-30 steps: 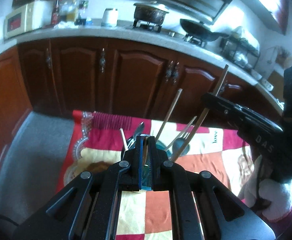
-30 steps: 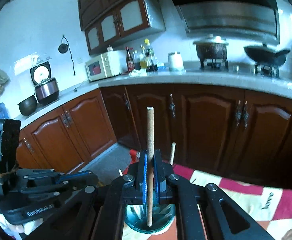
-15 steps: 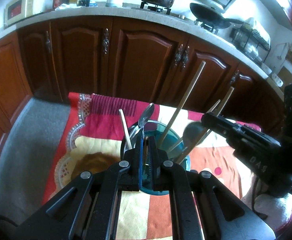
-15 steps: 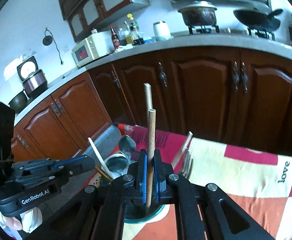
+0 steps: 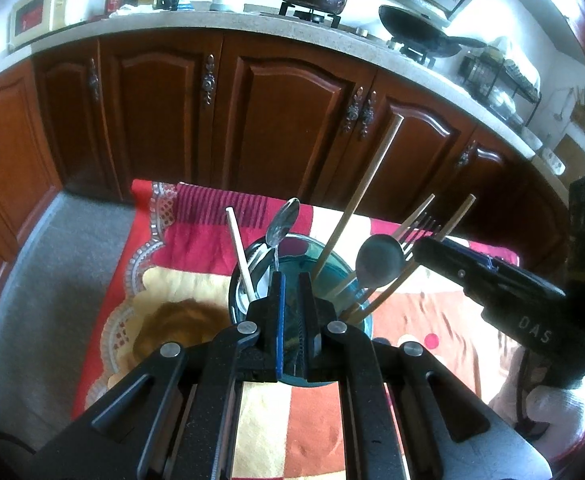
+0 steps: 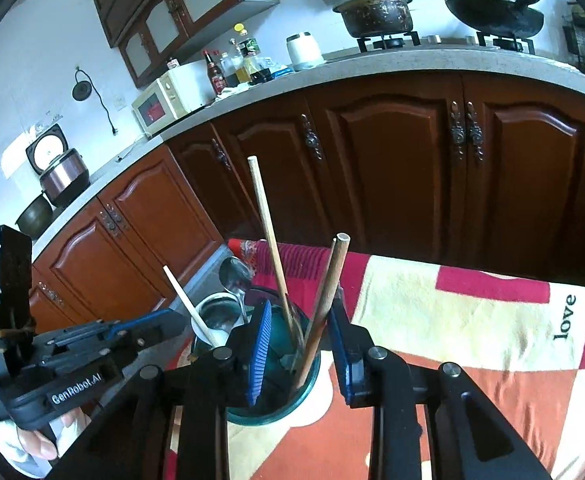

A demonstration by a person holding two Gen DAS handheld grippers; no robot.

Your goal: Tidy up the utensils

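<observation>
A teal glass holder [image 5: 334, 268] stands on the patterned cloth and holds several utensils: chopsticks [image 5: 366, 194], a spoon [image 5: 282, 222], a ladle-like spoon [image 5: 380, 256] and a fork [image 5: 418, 224]. My left gripper [image 5: 290, 280] hovers just above its near rim, jaws slightly apart, nothing between them. In the right wrist view my right gripper [image 6: 300, 320] is open over the holder [image 6: 276, 398]. A wooden chopstick [image 6: 324, 308] leans free in the holder between its pads.
A steel bowl [image 6: 216, 312] with a pale stick sits beside the holder. The red, cream and orange cloth [image 5: 292, 420] covers the table. Dark wooden cabinets [image 5: 284, 120] and a counter with pot, wok and microwave stand behind. Grey floor lies to the left.
My right gripper lowered the chopstick into the holder and opened, letting it go. My left gripper, shut on a utensil a second ago, has parted and holds nothing.
</observation>
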